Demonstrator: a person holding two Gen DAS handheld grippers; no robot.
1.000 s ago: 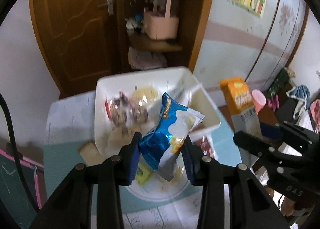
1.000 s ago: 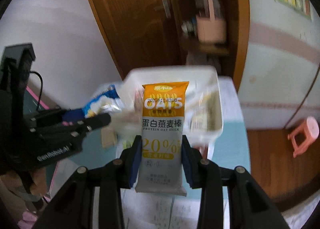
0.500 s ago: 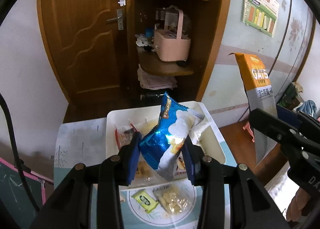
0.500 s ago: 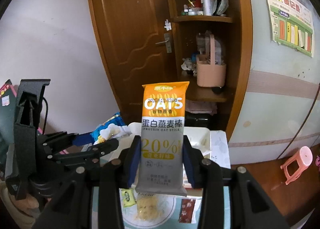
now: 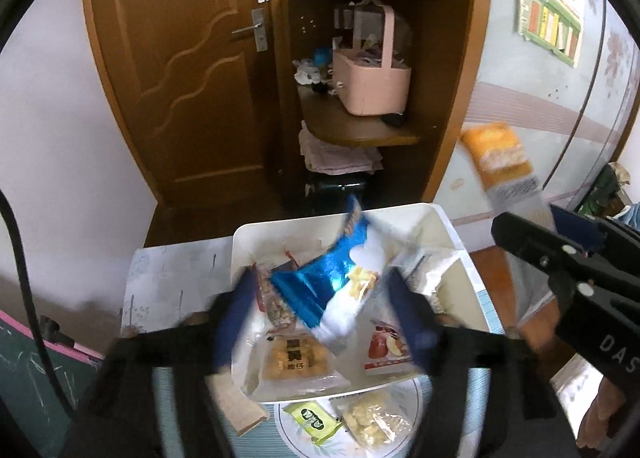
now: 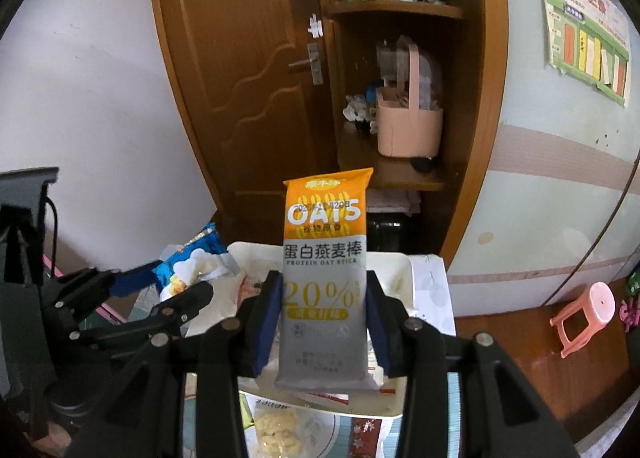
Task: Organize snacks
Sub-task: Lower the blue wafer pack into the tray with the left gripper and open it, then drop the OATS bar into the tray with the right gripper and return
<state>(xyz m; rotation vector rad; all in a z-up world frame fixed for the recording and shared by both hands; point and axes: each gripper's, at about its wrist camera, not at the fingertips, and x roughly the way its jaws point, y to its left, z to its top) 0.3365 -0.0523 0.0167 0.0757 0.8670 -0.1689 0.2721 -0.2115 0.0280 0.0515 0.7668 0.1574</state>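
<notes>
My left gripper (image 5: 320, 318) has spread open over the white tray (image 5: 444, 218); its fingers are blurred. The blue and white snack bag (image 5: 336, 282) sits loose between the fingers, tilted, above the packets in the tray. The left gripper also shows in the right wrist view (image 6: 160, 290) with the blue bag (image 6: 196, 258). My right gripper (image 6: 324, 322) is shut on an orange and grey oat bar packet (image 6: 326, 278), held upright above the tray (image 6: 400, 270). The packet shows blurred in the left wrist view (image 5: 500, 162).
The tray holds several packets, one yellow (image 5: 296, 354) and one with an apple picture (image 5: 384, 346). A plate (image 5: 416, 398) in front holds a green packet (image 5: 312, 418) and a clear one. A wooden door (image 5: 192, 78) and shelves with a pink basket (image 5: 372, 86) stand behind. A pink stool (image 6: 584, 314) is at right.
My left gripper has opened and the blue bag has slipped lower toward the tray. The right gripper holds the oat bar as before; both views have shifted slightly.
</notes>
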